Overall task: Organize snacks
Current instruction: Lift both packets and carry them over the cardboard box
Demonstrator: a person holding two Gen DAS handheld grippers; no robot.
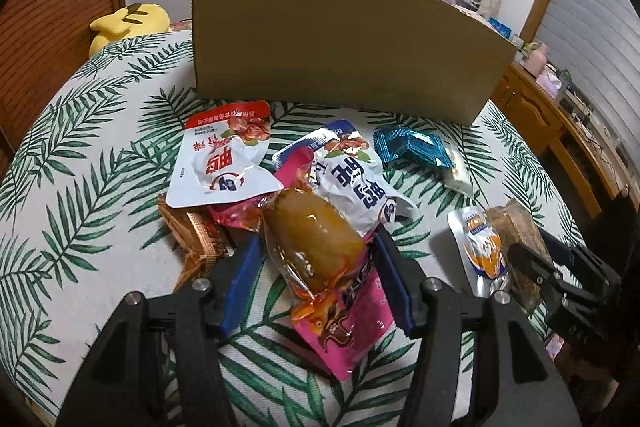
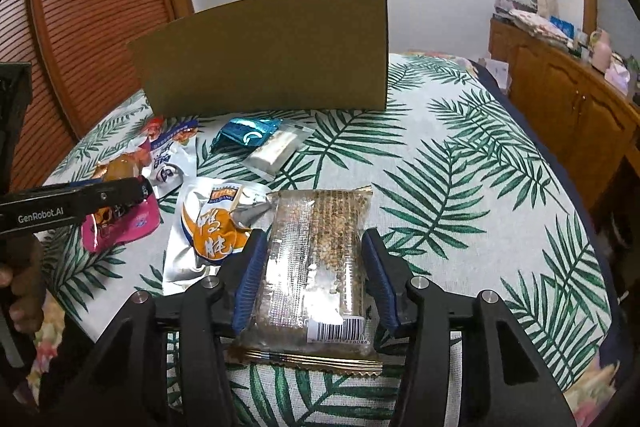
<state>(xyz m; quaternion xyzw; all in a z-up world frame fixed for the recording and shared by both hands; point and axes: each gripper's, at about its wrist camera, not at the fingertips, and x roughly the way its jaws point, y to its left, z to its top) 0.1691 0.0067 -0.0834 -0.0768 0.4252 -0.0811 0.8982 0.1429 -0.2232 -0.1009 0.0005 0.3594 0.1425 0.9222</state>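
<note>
Loose snack packs lie on a palm-leaf bedspread [image 1: 100, 155] in front of a cardboard box [image 1: 340, 39]. My left gripper [image 1: 318, 239] is open, its blue pads either side of a clear pack holding a yellow-brown snack [image 1: 316, 243], which rests on a pink pack [image 1: 356, 311]. My right gripper [image 2: 314, 235] is open astride a clear sesame-bar pack [image 2: 320, 259] that lies flat on the bedspread. A silver and orange pouch [image 2: 212, 227] lies just left of the sesame bar.
A white and red pouch [image 1: 224, 159], a white and blue pouch [image 1: 356, 183], a teal packet [image 1: 408, 147], a clear packet with a white bar [image 1: 460, 175] and a brown-gold wrapper [image 1: 196, 231] lie near the box. A wooden cabinet [image 2: 560, 99] runs along the right.
</note>
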